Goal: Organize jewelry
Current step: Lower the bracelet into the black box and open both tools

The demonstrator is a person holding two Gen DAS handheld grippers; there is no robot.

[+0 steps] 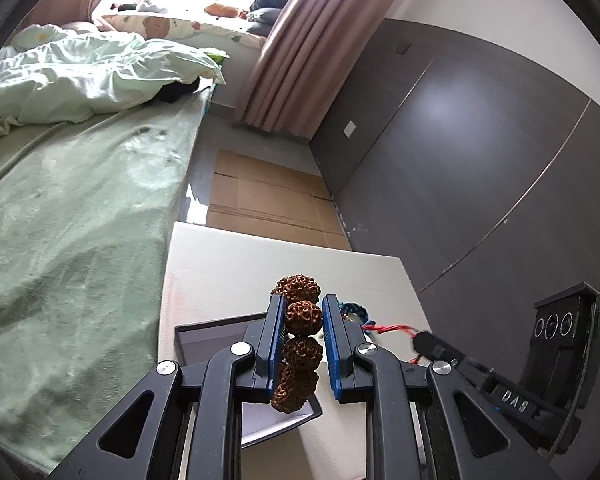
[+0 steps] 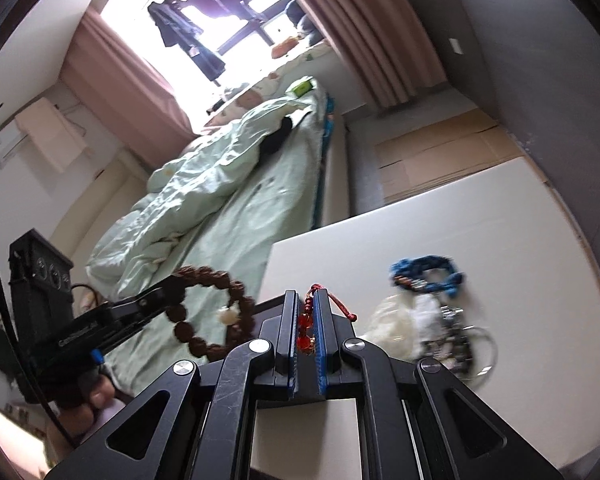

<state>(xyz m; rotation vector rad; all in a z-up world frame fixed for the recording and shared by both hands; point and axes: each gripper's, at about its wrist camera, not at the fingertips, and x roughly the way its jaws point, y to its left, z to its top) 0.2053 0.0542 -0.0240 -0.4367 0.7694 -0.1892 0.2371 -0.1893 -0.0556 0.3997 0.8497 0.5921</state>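
Note:
My left gripper [image 1: 303,312] is shut on a brown knobbly bead bracelet [image 1: 300,316] and holds it above a dark open box [image 1: 204,334] on the white table [image 1: 228,264]. In the right wrist view that bracelet [image 2: 214,312] hangs as a full ring from the left gripper [image 2: 168,286]. My right gripper [image 2: 307,304] is shut on a red bead bracelet [image 2: 306,326] with a red cord, above the table [image 2: 420,220]. A blue braided bracelet [image 2: 428,270], a pale translucent piece [image 2: 392,320] and metal rings [image 2: 460,340] lie on the table to the right.
A bed with green sheets [image 1: 72,200] stands left of the table. Flattened cardboard [image 1: 268,200] lies on the floor beyond the table. A dark wardrobe [image 1: 480,140] runs along the right. The right gripper [image 1: 432,346] shows at the right of the left wrist view.

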